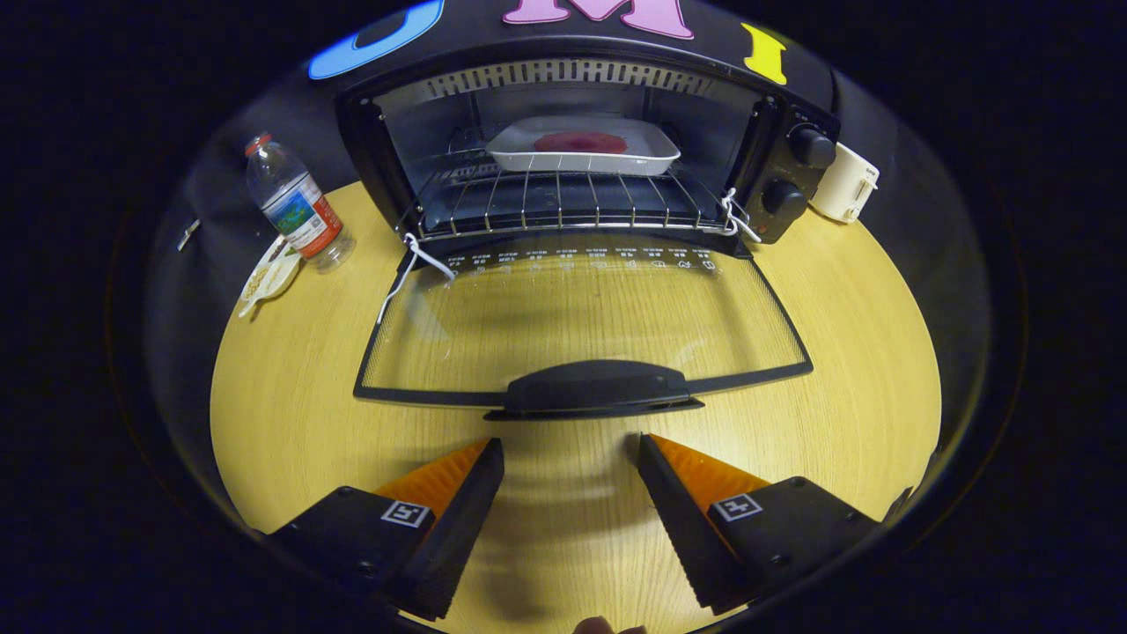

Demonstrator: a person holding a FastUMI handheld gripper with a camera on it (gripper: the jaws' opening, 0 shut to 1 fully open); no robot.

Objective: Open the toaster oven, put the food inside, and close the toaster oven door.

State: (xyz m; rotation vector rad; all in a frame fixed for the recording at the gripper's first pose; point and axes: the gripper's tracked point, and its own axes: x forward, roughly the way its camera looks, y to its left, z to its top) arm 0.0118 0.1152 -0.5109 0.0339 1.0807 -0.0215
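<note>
Gripper view: the gripper [570, 453] hangs above a round, pale wood-grain worktop [845, 352], its two fingers [458, 511] spread well apart with nothing between them, only bare worktop showing in the gap. Just ahead of the fingertips lies the dark handle [595, 388] of the toaster oven door [581, 317], which is folded fully down, its glass pane flat over the worktop and its dark frame reaching toward the fingers. The fingers do not touch the handle; a narrow strip of worktop separates them from it.

Beyond the door stands the black toaster oven [581, 141], its cavity open. A wire rack [563, 207] spans the inside, and on it, toward the back, sits a white rectangular tray [583, 148] holding the food [581, 142], a flat reddish round piece. White cords [414, 264] are tied at both lower corners of the oven opening, near the door's hinges. Two dark control knobs [810, 146] sit one above the other on the oven's right-hand panel.

To the left of the oven, a clear plastic water bottle [295, 207] with a red cap stands on the worktop, with a pale spoon-like utensil [268, 277] lying just beside its base. To the right of the oven, close behind the knob panel, is a white, cup-like object [843, 183] whose exact kind I cannot tell.
</note>
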